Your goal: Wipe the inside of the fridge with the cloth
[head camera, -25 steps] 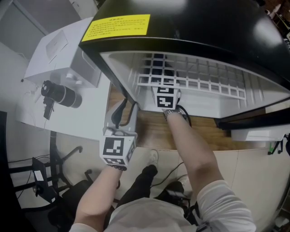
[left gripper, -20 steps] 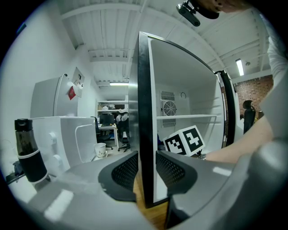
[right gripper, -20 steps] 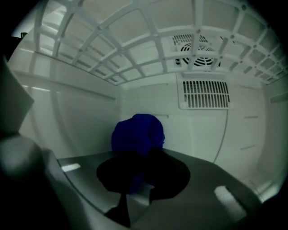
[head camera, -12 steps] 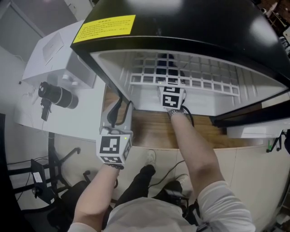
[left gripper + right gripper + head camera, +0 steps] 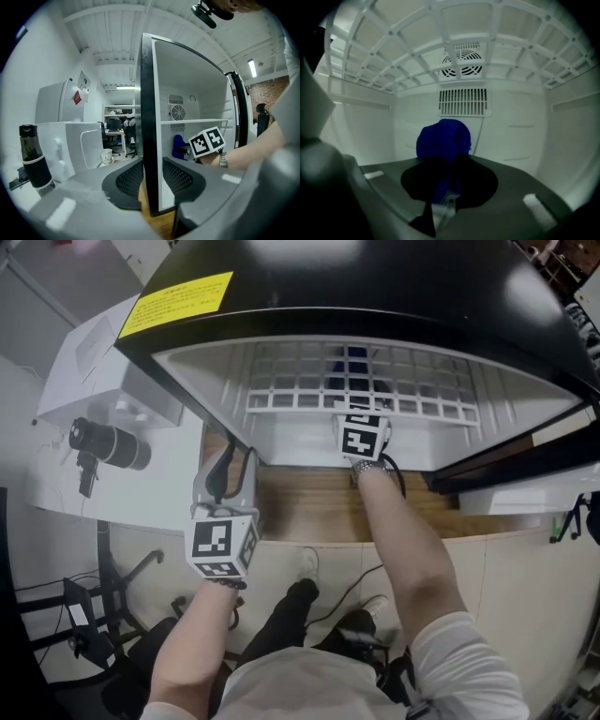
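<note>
The black fridge (image 5: 394,287) stands open, white inside, with a white wire shelf (image 5: 281,395). My right gripper (image 5: 358,399) reaches in under that shelf. In the right gripper view it (image 5: 449,176) is shut on the blue cloth (image 5: 443,138), which bunches ahead of the jaws in front of the back wall's vent grille (image 5: 464,102). The cloth (image 5: 354,357) shows through the shelf from above. My left gripper (image 5: 230,472) is outside, its jaws clamped on the front edge of the fridge's left wall (image 5: 147,117).
A white machine (image 5: 94,343) with a black bottle (image 5: 101,442) stands left of the fridge. The white door (image 5: 525,495) hangs open at the right. Wooden boards (image 5: 309,507) lie below the opening. A chair base (image 5: 122,615) sits by my legs.
My right gripper has slid to the right inside the fridge with the blue cloth. The left gripper has kept its hold on the wall edge.
</note>
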Motion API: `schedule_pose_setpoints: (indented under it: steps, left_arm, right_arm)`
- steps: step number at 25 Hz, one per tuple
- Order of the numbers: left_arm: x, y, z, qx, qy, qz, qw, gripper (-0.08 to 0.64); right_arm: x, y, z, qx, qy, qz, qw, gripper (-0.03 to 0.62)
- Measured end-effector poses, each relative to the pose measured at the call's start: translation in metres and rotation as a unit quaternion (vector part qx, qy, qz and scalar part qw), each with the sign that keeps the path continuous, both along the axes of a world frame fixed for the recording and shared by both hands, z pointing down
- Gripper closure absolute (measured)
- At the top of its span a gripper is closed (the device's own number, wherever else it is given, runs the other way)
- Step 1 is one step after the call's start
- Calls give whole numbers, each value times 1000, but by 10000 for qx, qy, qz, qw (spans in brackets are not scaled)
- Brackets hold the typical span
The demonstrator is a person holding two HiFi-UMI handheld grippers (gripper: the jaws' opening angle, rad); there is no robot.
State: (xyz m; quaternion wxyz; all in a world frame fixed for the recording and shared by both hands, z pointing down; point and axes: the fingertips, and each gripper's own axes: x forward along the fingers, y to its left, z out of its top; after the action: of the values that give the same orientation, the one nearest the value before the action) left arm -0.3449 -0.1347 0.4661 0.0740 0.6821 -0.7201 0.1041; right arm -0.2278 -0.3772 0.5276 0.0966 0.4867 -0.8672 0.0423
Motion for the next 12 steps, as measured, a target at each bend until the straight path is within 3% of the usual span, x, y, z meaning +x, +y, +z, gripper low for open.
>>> schedule_pose_setpoints:
  steps: [12]
  left_arm:
    - [0, 1, 1, -18, -7, -31, 10000, 440]
  right_arm:
    - [41, -12, -1, 86, 149, 271, 9995, 511]
